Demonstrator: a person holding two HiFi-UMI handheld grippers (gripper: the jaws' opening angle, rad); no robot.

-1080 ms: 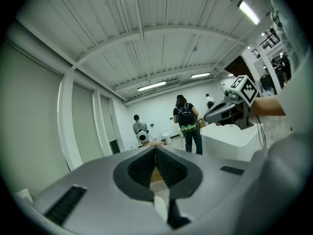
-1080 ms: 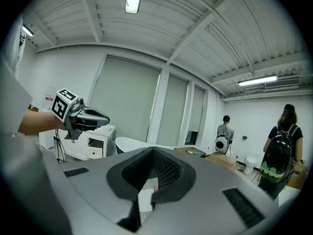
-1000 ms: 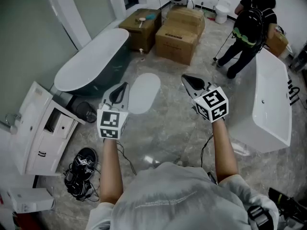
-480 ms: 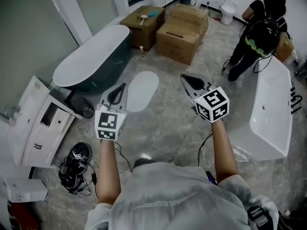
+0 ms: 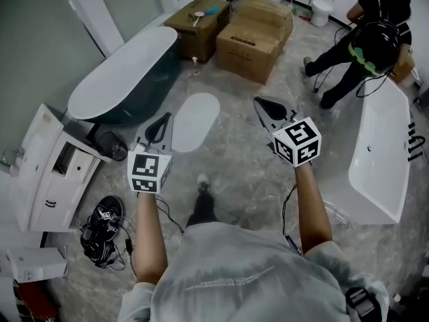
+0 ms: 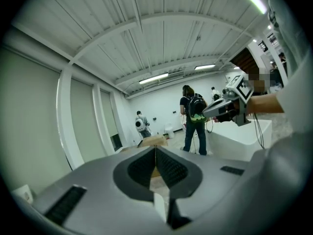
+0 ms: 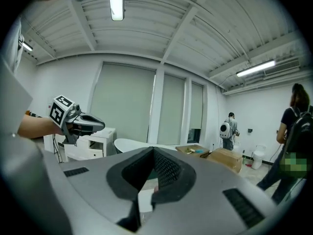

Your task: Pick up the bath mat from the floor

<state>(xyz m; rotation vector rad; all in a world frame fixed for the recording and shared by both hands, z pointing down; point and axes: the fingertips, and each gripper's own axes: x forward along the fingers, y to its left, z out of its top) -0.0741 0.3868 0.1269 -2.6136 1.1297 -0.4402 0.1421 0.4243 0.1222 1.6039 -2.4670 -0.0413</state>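
Observation:
The bath mat [image 5: 194,121] is a white oval lying flat on the grey marble floor, between the dark bathtub and the cardboard boxes. My left gripper [image 5: 163,120] is held above the floor, its tip over the mat's left edge in the head view, jaws together and empty. My right gripper [image 5: 262,104] hangs to the right of the mat, also shut with nothing in it. In the left gripper view the left gripper's [image 6: 155,150] pads meet at the tip. The right gripper view shows the right gripper's [image 7: 153,151] pads closed too. The mat is hidden in both gripper views.
A dark bathtub with a white rim [image 5: 117,76] stands left of the mat, cardboard boxes [image 5: 258,35] behind it. A white tub [image 5: 382,156] is at the right, a white cabinet [image 5: 47,176] at the left. A person in black [image 5: 365,39] bends at the back right. Black cables [image 5: 100,237] lie near left.
Both grippers have moved forward toward the mat and a little down. A foot now shows on the floor below them. The person in black has shifted right.

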